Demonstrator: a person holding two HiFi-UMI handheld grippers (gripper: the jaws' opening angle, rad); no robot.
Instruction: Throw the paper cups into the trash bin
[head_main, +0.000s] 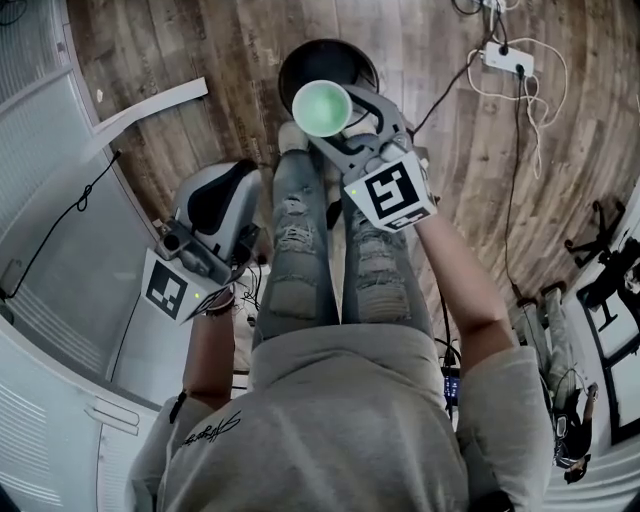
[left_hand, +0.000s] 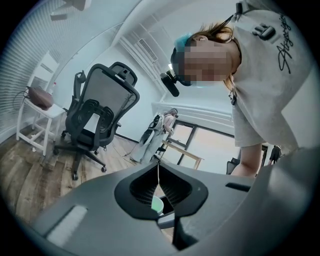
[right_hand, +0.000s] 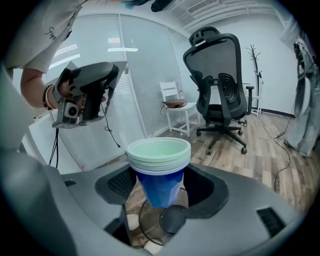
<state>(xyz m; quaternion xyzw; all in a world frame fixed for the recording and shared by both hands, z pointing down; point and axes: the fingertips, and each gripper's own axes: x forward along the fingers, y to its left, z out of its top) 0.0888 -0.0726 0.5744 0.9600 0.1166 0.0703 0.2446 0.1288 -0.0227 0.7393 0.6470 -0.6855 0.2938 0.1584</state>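
Stack of nested blue paper cups with pale green insides (right_hand: 159, 170), pinched by right gripper (right_hand: 160, 186), held upright, mouths upward, directly above round black trash bin (head_main: 300, 62), bin contents indiscernible, left gripper (left_hand: 159, 176) pressed together, empty.

the stacked paper cups (right_hand: 159, 172) show a matt pale lining and smooth blue paper sides, the right gripper (right_hand: 161, 187) is smooth matt grey plastic, the floor (head_main: 200, 50) is grainy wood plank, the jeans (head_main: 300, 240) torn, frayed denim cloth.
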